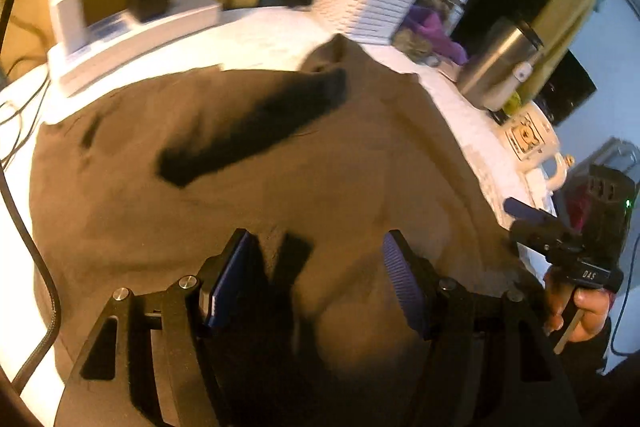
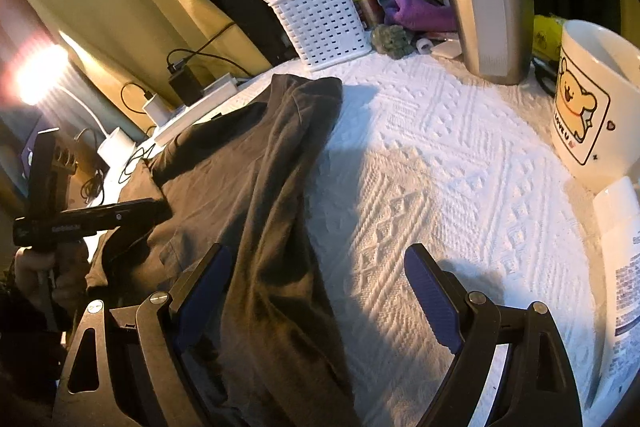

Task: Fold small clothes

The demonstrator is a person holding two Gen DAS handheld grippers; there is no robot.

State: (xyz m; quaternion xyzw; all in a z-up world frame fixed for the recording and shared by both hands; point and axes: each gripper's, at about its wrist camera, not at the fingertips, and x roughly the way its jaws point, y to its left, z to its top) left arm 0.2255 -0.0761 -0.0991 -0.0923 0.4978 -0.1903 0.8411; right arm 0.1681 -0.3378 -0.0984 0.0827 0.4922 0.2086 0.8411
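One dark garment [image 2: 256, 195] lay flat, long axis running lower centre to upper centre; left gripper [image 1: 316, 279] and right gripper [image 2: 316, 291] jaws spread, empty.

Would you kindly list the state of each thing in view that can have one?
Left claw: open, above the garment, holding nothing.
Right claw: open, over the garment's edge, holding nothing.
Dark garment: lying rumpled on the white cloth, partly folded.
Steel tumbler: upright.
Mug: upright.
White basket: upright, stuffed with papers.

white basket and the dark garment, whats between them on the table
Nothing: in the right wrist view only bare white textured cloth lies between the white basket and the dark garment.
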